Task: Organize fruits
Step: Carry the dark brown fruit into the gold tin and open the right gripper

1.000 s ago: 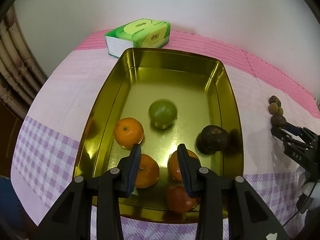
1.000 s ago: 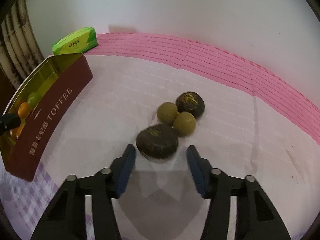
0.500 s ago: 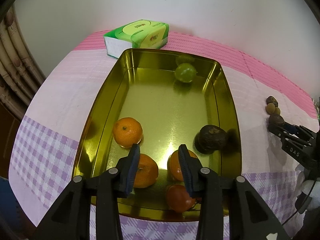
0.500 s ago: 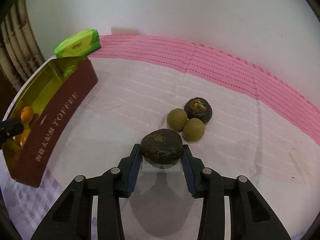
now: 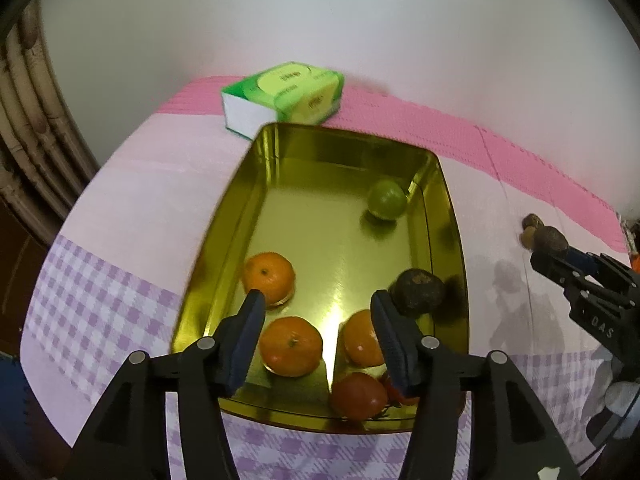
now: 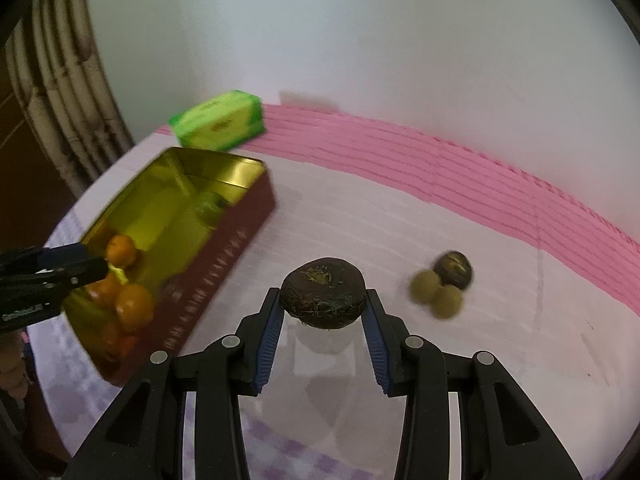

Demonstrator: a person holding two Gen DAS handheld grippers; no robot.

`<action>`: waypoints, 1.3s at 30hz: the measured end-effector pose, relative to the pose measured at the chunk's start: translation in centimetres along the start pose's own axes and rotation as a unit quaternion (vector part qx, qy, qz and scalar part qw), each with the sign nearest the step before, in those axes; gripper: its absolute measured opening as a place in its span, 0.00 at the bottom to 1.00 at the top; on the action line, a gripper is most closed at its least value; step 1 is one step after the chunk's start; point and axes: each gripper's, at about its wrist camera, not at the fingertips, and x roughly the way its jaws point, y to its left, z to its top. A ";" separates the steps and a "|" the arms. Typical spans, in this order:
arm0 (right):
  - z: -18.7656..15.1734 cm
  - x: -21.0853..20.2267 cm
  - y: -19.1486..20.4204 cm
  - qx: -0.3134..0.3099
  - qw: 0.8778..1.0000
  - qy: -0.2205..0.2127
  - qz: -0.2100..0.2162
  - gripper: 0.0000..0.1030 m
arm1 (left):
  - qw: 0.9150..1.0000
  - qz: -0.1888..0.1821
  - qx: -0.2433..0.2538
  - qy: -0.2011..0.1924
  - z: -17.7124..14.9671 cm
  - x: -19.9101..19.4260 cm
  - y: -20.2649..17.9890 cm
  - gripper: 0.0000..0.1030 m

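Observation:
A gold tin tray (image 5: 240,216) holds several oranges (image 5: 269,278), a green fruit (image 5: 386,199) near its far right corner, a dark brown fruit (image 5: 418,291) and a red fruit (image 5: 355,396). My left gripper (image 5: 318,344) is open and empty above the tray's near end. My right gripper (image 6: 323,334) is shut on a dark brown fruit (image 6: 322,298), lifted above the cloth; it also shows in the left wrist view (image 5: 551,240). Two small green fruits (image 6: 436,292) and a dark one (image 6: 454,265) lie on the cloth to the right. The tray (image 6: 224,248) is left of my right gripper.
A green tissue pack (image 5: 284,96) lies behind the tray by the white wall. The table has a pink and purple-checked cloth (image 5: 100,300). Bamboo-like poles (image 6: 60,80) stand at the left edge.
My right gripper closed on the dark brown fruit and lifted it toward the tray. My left gripper opened wider. The green fruit rolled to the tray's far right corner.

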 end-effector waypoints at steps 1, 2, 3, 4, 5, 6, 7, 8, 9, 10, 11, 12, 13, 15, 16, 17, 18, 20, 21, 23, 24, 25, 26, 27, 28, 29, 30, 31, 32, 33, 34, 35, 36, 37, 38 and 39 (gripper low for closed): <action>0.2 -0.2 0.6 -0.004 1.000 -0.003 0.005 0.40 | 1.000 0.003 -0.002 -0.004 0.1 -0.3 0.2 0.52; 0.4 -0.3 1.1 -0.008 1.000 -0.004 0.010 0.40 | 1.000 0.007 -0.004 -0.009 0.2 -0.5 0.5 0.53; 0.5 -0.3 1.7 -0.012 1.000 -0.005 0.016 0.40 | 1.000 0.010 -0.007 -0.012 0.2 -0.7 0.8 0.53; 0.7 -0.5 2.3 -0.016 1.000 -0.007 0.020 0.40 | 1.000 0.014 -0.011 -0.015 0.2 -1.0 1.2 0.53; 0.8 -0.5 2.8 -0.019 0.999 -0.008 0.026 0.40 | 1.000 0.019 -0.015 -0.016 0.1 -1.1 1.5 0.55; 1.0 -0.5 3.4 -0.023 0.999 -0.008 0.033 0.40 | 0.999 0.022 -0.017 -0.016 0.1 -1.2 1.9 0.57; 1.1 -0.5 4.0 -0.028 0.999 -0.008 0.037 0.40 | 0.999 0.030 -0.020 -0.018 0.1 -1.4 2.2 0.59; 1.1 -0.4 4.5 -0.032 0.999 -0.008 0.040 0.40 | 0.999 0.036 -0.022 -0.020 0.0 -1.5 2.6 0.61; 1.2 -0.3 5.0 -0.036 0.998 -0.007 0.045 0.40 | 0.999 0.040 -0.024 -0.020 -0.1 -1.6 2.9 0.61; 1.3 -0.2 5.7 -0.041 0.998 -0.005 0.050 0.40 | 0.998 0.044 -0.027 -0.020 -0.1 -1.7 3.3 0.62; 1.3 0.0 6.1 -0.044 0.998 -0.004 0.053 0.40 | 0.998 0.048 -0.032 -0.021 -0.2 -1.9 3.7 0.63; 1.3 0.1 6.5 -0.048 0.997 -0.002 0.056 0.40 | 0.998 0.050 -0.036 -0.020 -0.3 -2.0 4.1 0.64; 1.3 0.2 7.2 -0.053 0.997 -0.001 0.062 0.40 | 0.998 0.052 -0.041 -0.019 -0.4 -2.1 4.5 0.65; 1.3 0.5 7.9 -0.059 0.996 0.001 0.067 0.40 | 0.997 0.058 -0.048 -0.019 -0.7 -2.4 5.3 0.66; 1.4 0.7 8.4 -0.063 0.996 0.003 0.070 0.40 | 0.997 0.063 -0.051 -0.019 -0.8 -2.5 5.6 0.66; 1.4 0.9 8.8 -0.066 0.995 0.003 0.072 0.40 | 0.996 0.067 -0.054 -0.018 -0.9 -2.6 5.9 0.66; 1.3 0.9 9.3 -0.069 0.995 0.005 0.074 0.40 | 0.996 0.069 -0.057 -0.018 -1.0 -2.7 6.2 0.66; 1.4 1.3 10.1 -0.078 0.994 0.008 0.078 0.40 | 0.995 0.072 -0.066 -0.018 -1.2 -2.8 6.8 0.66; 1.4 1.5 10.6 -0.083 0.993 0.008 0.079 0.40 | 0.995 0.073 -0.069 -0.019 -1.4 -3.0 7.1 0.66; 1.4 1.9 11.0 -0.086 0.993 0.012 0.082 0.40 | 0.994 0.076 -0.074 -0.021 -1.6 -3.2 7.5 0.66; 1.3 2.1 11.4 -0.088 0.993 0.015 0.082 0.40 | 0.994 0.078 -0.074 -0.021 -1.7 -3.3 7.7 0.66; 1.3 2.3 11.6 -0.090 0.992 0.016 0.081 0.40 | 0.994 0.080 -0.074 -0.020 -1.7 -3.3 7.8 0.66; 1.3 2.5 11.8 -0.093 0.992 0.019 0.081 0.40 | 0.993 0.084 -0.075 -0.020 -1.8 -3.3 7.9 0.66; 1.2 2.6 12.0 -0.095 0.992 0.021 0.082 0.40 | 0.993 0.085 -0.077 -0.021 -1.8 -3.3 7.9 0.66; 1.2 2.8 12.2 -0.099 0.992 0.022 0.080 0.40 | 0.993 0.086 -0.077 -0.023 -1.8 -3.3 8.0 0.66; 1.2 2.9 12.4 -0.103 0.991 0.024 0.079 0.40 | 0.993 0.087 -0.076 -0.023 -1.8 -3.3 8.0 0.66; 1.2 3.1 12.6 -0.105 0.991 0.025 0.080 0.40 | 0.993 0.088 -0.076 -0.024 -1.7 -3.3 8.0 0.66; 1.1 3.3 12.7 -0.107 0.991 0.027 0.079 0.40 | 0.993 0.089 -0.076 -0.023 -1.7 -3.2 8.0 0.66; 1.1 3.4 12.9 -0.109 0.991 0.028 0.078 0.40 | 0.993 0.090 -0.077 -0.021 -1.7 -3.2 8.1 0.66; 1.1 3.6 13.0 -0.110 0.991 0.030 0.077 0.40 | 0.993 0.090 -0.078 -0.019 -1.7 -3.1 8.2 0.66; 1.1 3.8 13.0 -0.109 0.991 0.032 0.076 0.40 | 0.992 0.091 -0.080 -0.017 -1.7 -3.0 8.3 0.66; 1.1 3.9 13.1 -0.108 0.991 0.035 0.076 0.40 | 0.992 0.093 -0.082 -0.015 -1.8 -3.0 8.4 0.66; 1.0 4.1 13.1 -0.109 0.990 0.037 0.076 0.40 | 0.992 0.094 -0.085 -0.013 -1.8 -2.9 8.5 0.66; 0.9 4.2 13.3 -0.111 0.990 0.038 0.075 0.40 | 0.992 0.093 -0.090 -0.012 -1.8 -2.8 8.7 0.66; 0.9 4.3 13.4 -0.112 0.990 0.040 0.075 0.40 | 0.991 0.091 -0.095 -0.009 -1.9 -2.7 8.8 0.66; 0.8 4.4 13.4 -0.113 0.990 0.042 0.077 0.40 | 0.991 0.089 -0.100 -0.005 -1.9 -2.6 8.9 0.66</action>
